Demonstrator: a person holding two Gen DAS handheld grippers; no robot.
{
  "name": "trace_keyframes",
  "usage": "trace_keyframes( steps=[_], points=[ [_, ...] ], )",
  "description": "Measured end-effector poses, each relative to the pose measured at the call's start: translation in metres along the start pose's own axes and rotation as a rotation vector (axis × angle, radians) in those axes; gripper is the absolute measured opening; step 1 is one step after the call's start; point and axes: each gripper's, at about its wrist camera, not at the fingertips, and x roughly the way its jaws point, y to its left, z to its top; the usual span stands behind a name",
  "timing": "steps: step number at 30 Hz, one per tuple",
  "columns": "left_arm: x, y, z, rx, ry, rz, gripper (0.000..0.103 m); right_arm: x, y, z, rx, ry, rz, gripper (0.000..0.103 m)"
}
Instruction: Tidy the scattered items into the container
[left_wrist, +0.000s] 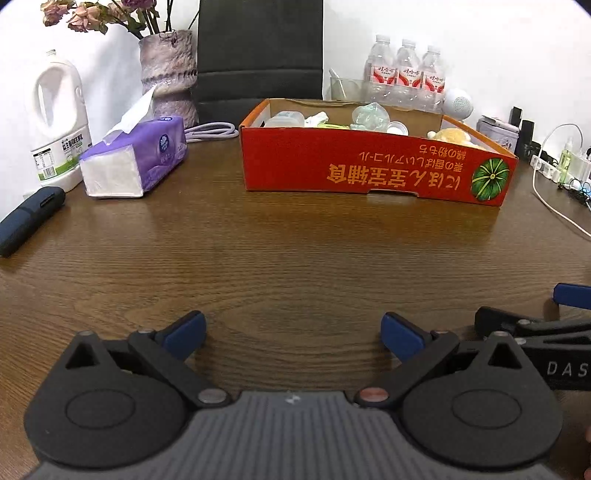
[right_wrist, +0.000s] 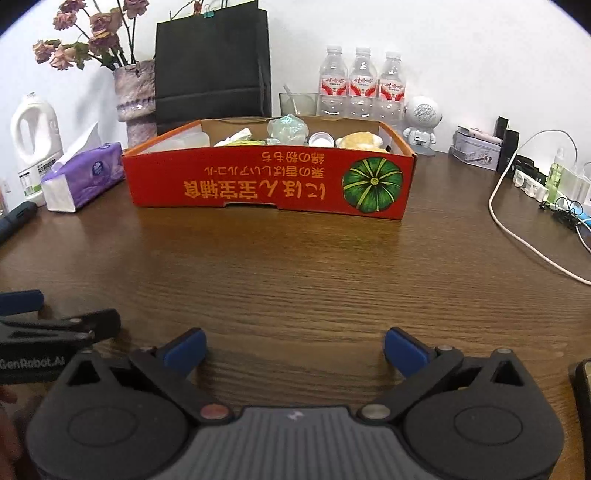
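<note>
A red cardboard box (left_wrist: 369, 166) with a green pumpkin print stands at the far middle of the wooden table; it also shows in the right wrist view (right_wrist: 266, 181). Inside lie several items: a clear plastic tub (left_wrist: 284, 119), a pale green crumpled piece (left_wrist: 371, 114), a white cap (right_wrist: 320, 139) and a yellow fluffy thing (right_wrist: 360, 141). My left gripper (left_wrist: 293, 334) is open and empty, low over the table's near part. My right gripper (right_wrist: 294, 350) is open and empty, just to the right of the left one.
A purple tissue pack (left_wrist: 135, 162), a white jug (left_wrist: 57, 118), a vase with dried roses (left_wrist: 168, 74) and a dark blue case (left_wrist: 29, 218) stand at the left. Water bottles (right_wrist: 360, 85), a white speaker (right_wrist: 421, 122), a tin, a power strip and a white cable (right_wrist: 517, 236) are at the right.
</note>
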Motion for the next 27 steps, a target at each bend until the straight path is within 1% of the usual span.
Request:
trace_keyframes(
  steps=[27],
  points=[
    [0.004, -0.0021, 0.0034, 0.002, 0.001, -0.011, 0.103, 0.0014, 0.0005, 0.0025, 0.006, 0.0, -0.007, 0.103]
  ],
)
